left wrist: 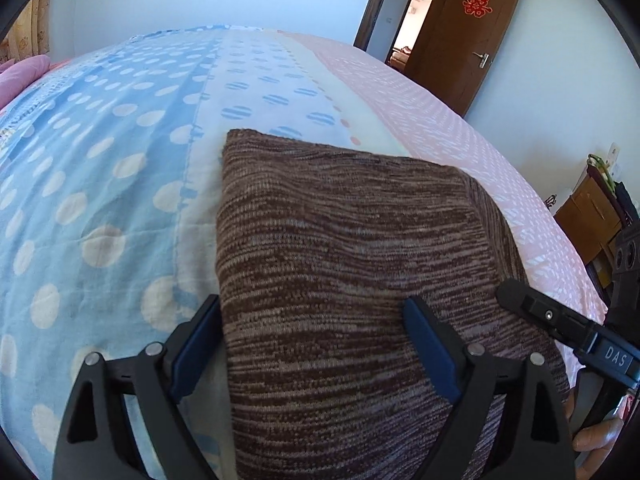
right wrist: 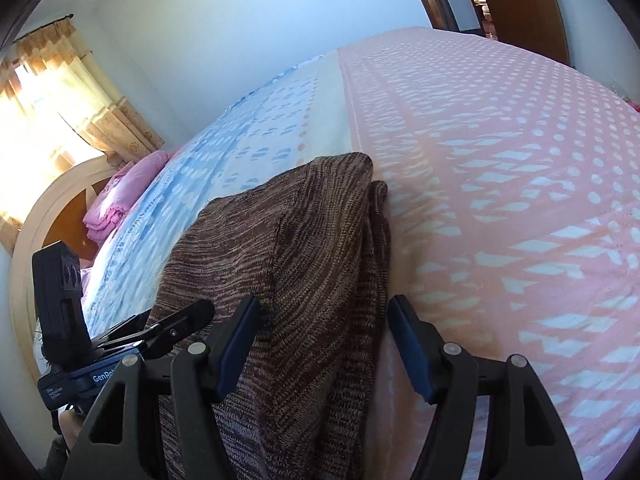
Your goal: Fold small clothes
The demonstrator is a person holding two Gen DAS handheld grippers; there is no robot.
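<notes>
A folded brown-and-mauve knit garment (left wrist: 352,248) lies flat on the bed near its front edge. My left gripper (left wrist: 312,344) stands open over the garment's near left part. Its left blue pad sits just off the cloth's left edge and its right pad rests over the knit, with neither one pressing. In the right wrist view the same garment (right wrist: 304,248) shows its layered right edge. My right gripper (right wrist: 324,344) is open astride that edge, one pad over the knit and one over the pink sheet. Each gripper shows in the other's view, the right gripper's finger (left wrist: 520,296) and the left gripper's finger (right wrist: 180,320).
The bed sheet (left wrist: 100,160) is blue with white dots on the left and pink (right wrist: 500,160) on the right. A folded pink blanket (right wrist: 120,200) lies by the curved headboard (right wrist: 36,216). A brown door (left wrist: 468,32) stands open beyond the bed, and a wooden cabinet (left wrist: 588,208) is at the right.
</notes>
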